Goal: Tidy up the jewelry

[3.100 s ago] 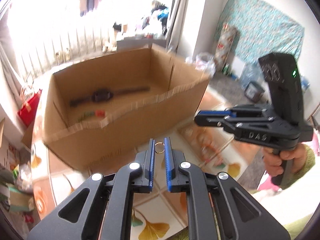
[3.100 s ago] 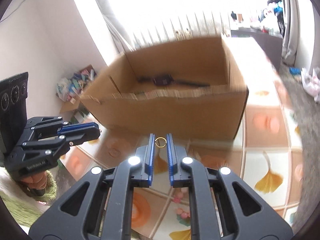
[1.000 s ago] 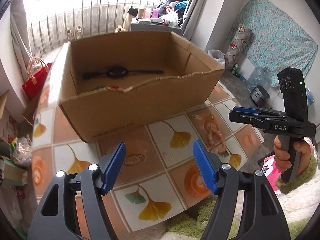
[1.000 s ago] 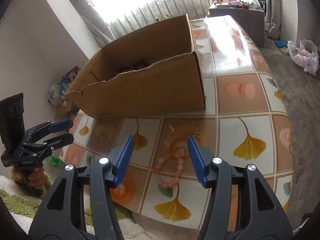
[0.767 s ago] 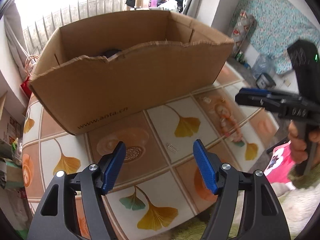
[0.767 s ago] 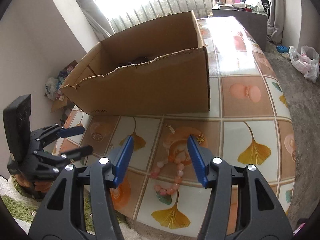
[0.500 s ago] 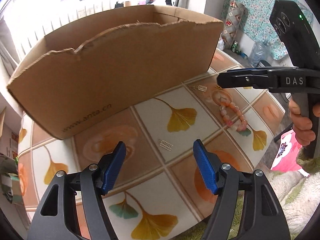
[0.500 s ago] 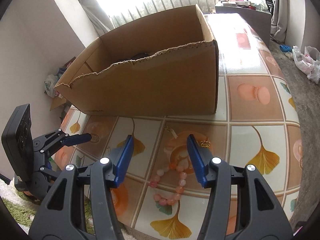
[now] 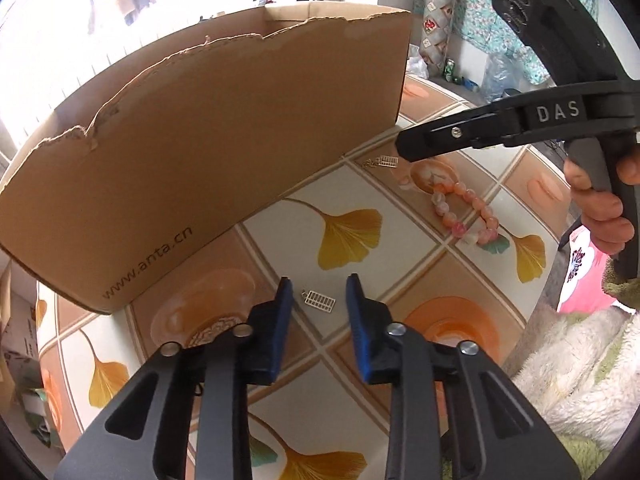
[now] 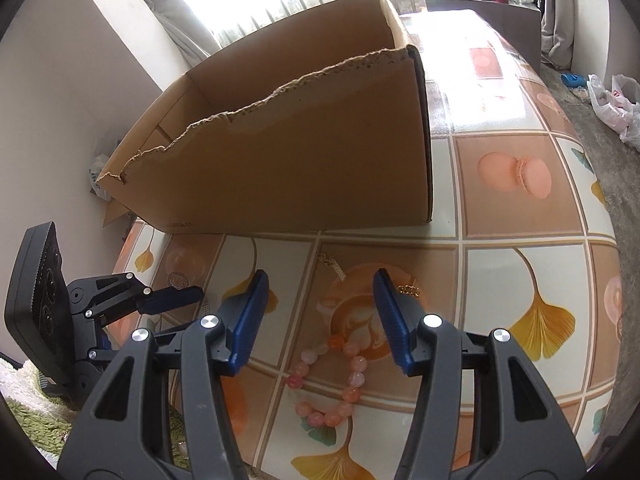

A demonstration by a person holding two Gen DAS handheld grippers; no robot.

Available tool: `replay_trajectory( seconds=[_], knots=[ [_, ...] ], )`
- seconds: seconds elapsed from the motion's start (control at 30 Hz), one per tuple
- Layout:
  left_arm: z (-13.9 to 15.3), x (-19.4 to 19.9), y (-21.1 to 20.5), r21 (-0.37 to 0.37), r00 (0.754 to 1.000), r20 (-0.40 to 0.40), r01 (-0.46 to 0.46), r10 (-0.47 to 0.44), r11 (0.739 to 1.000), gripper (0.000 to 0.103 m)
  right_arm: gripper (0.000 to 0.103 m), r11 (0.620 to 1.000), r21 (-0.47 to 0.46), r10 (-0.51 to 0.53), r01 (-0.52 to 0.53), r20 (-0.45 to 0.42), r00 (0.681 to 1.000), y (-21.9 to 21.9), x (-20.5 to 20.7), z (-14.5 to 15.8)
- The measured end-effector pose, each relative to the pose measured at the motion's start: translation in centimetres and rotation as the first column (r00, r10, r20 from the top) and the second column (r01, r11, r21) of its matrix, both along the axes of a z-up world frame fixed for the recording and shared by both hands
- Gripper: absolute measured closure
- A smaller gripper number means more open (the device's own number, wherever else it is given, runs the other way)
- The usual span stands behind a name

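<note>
The little silver charm [image 9: 319, 301] is lying flat on the tiled table [image 9: 400, 240] right between the closing left gripper [image 9: 317, 292] tips – long axis slanted across the gap, pads not touching yet – while the right gripper [image 10: 318, 300], spread and empty, is hung over the pink bead bracelet [image 10: 332, 380].

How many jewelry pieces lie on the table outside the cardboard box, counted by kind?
Silver grid-shaped charms: 2, one between the closing left gripper's pads, untouched, one near the box corner.
Pink bead bracelets: 1.
Small gold chain pieces: 1.
Total: 4.
</note>
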State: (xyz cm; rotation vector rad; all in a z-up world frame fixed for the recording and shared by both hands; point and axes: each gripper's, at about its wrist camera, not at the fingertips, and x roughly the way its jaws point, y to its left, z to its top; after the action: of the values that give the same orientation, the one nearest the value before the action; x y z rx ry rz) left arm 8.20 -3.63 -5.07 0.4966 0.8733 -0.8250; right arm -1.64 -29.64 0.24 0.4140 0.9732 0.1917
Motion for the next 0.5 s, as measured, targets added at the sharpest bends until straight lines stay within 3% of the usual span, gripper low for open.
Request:
replay_trajectory(
  seconds=[0.27,0.5],
  knots=[
    [0.0,0.0,-1.0,0.015,1.0,0.021,0.018,-0.019,1.0,0.095,0.051,1.0,0.008,-0.005,0.005,0.0,1.0,-0.5,0.3,-0.2],
    [-0.1,-0.4,-1.3,0.015,1.0,0.029,0.011,-0.011,1.0,0.096,0.055,0.999,-0.033,0.008,-0.007,0.018,1.0,-0.2,0.5,0.0]
  ],
)
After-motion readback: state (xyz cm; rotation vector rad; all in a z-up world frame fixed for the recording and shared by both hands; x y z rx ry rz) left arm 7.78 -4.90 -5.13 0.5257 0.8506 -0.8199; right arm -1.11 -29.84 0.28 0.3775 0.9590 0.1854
